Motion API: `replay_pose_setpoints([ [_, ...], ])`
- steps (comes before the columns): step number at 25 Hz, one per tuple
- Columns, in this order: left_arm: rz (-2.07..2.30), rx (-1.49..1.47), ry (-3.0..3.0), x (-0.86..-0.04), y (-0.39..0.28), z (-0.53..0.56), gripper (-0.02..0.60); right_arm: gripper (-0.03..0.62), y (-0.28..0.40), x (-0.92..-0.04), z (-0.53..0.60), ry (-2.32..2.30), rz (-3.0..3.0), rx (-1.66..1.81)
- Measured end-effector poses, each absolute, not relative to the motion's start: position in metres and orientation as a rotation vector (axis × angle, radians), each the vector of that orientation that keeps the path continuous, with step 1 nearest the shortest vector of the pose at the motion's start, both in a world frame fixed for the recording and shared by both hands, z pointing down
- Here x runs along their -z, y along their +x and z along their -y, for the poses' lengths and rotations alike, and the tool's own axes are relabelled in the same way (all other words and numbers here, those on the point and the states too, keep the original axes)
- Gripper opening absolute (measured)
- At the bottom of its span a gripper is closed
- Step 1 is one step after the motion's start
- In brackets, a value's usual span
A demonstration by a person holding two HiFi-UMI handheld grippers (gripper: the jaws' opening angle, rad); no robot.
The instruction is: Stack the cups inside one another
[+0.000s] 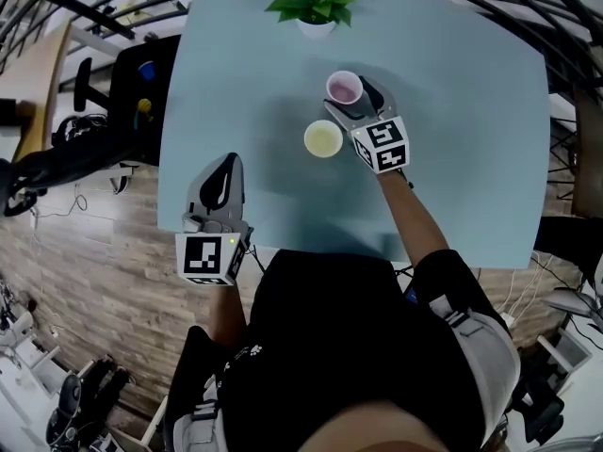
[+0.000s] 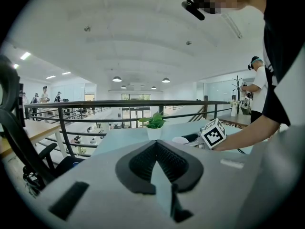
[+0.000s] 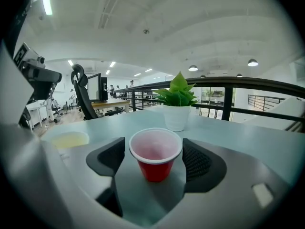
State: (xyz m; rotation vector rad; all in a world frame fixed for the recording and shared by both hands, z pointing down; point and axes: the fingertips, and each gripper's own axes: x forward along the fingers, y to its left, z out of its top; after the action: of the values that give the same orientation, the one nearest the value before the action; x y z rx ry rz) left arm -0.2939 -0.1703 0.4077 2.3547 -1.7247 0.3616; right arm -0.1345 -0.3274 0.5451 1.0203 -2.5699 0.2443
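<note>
Right gripper stands released around the empty red cup; yellow cup nearby, empty; left gripper clenched

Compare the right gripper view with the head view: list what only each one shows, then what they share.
Only the right gripper view: the right claw seen from behind its parted pads, with the red cup standing between them, and the cup's red outer wall. Only the head view: the left claw over the table near its left edge, away from both cups, and the person's arms. Both: the red cup, the yellow cup beside it, the potted plant beyond, and the table.
</note>
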Motion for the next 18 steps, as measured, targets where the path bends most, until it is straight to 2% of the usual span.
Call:
replay_pose_setpoints([
  [5,1.724,-0.368,2.361,-0.406,-0.293,0.167,-0.008,0.342,-0.129,-0.549,0.33,1.056,2.558,-0.285],
  [18,1.727,-0.368,2.365,-0.406,-0.287,0.153,-0.008,0.341,-0.117,-0.52,0.324,1.106,2.601,-0.261],
])
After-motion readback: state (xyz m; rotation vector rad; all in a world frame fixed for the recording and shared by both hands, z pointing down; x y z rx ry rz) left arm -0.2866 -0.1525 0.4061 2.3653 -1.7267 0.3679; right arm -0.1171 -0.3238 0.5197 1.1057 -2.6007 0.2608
